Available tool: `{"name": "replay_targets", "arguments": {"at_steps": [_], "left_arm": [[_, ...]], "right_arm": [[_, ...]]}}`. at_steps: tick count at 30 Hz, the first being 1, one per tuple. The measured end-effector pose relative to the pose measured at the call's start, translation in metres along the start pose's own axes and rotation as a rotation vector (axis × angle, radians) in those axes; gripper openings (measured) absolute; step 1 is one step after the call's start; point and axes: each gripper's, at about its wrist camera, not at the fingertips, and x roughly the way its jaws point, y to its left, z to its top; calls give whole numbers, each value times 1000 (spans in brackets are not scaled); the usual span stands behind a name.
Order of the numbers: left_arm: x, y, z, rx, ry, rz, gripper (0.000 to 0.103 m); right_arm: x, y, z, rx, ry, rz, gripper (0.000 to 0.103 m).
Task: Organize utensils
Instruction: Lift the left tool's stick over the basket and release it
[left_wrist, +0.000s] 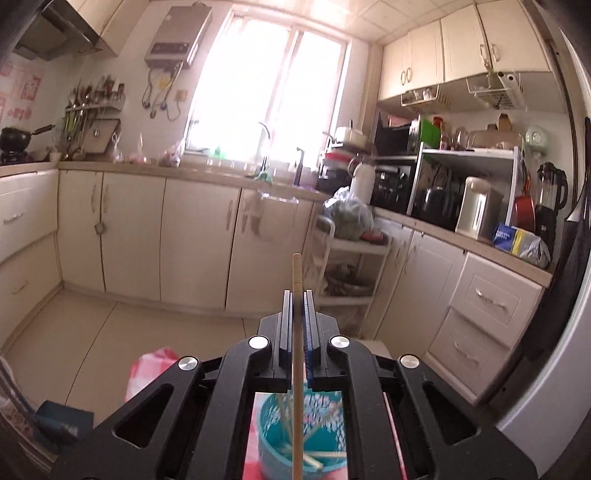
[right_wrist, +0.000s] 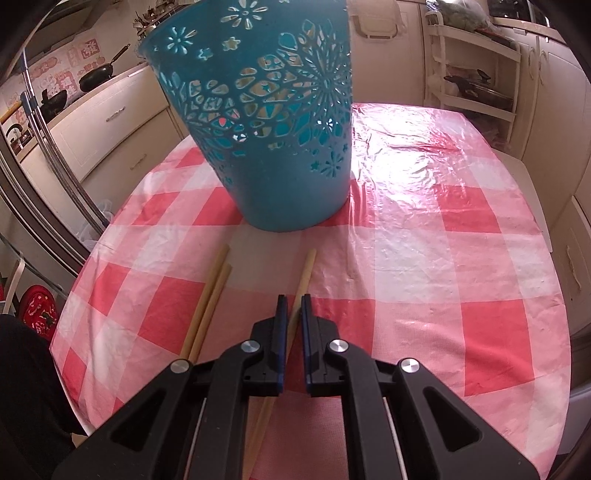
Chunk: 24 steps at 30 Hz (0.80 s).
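Chopstick (left_wrist: 296, 295) sits pinched upright in the left gripper (left_wrist: 296, 295) above the teal holder (left_wrist: 295, 435) — dropping it in comes next. Right gripper (right_wrist: 291, 301), fingers slightly spread, straddles another chopstick (right_wrist: 306, 269) on the desk (right_wrist: 443, 258) — near the holder.

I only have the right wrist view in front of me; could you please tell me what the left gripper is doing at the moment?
Observer: The left gripper is shut on a single chopstick, held upright.
Operator: Thank you. Where is it relative to the teal holder?
Observer: Directly above it; the teal holder shows below the fingers, open mouth up.
Operator: Is anything inside the holder already?
Observer: Yes, several chopsticks lie at its bottom.
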Motion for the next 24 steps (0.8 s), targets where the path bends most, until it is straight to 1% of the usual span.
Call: {"name": "replay_targets", "arguments": {"at_steps": [2,4,7,10,14,18,21,24], "left_arm": [[19,-7,3,-9,-45,-1,5],[37,-13,1,-8,-66,10,5],[67,-17,-14,-19,-49,28,5],[83,-11,-31,-36,-20,39,5],[90,-5,-47,-36,7,52,5],[95,-4,-59,6,49,64,5],[92,-4,-68,30,91,63,5],[84,-1,-79,45,138,62,7]], "right_arm": [[0,0,0,-2,-2,2,7],[0,0,-1,-6,-3,3,8],[1,0,0,-1,-3,10,8],[1,-2,0,12,-1,23,8],[1,-2,1,22,0,31,8],[1,-2,2,25,0,33,8],[1,-2,2,23,0,31,8],[1,-2,2,18,-1,27,8]]}}
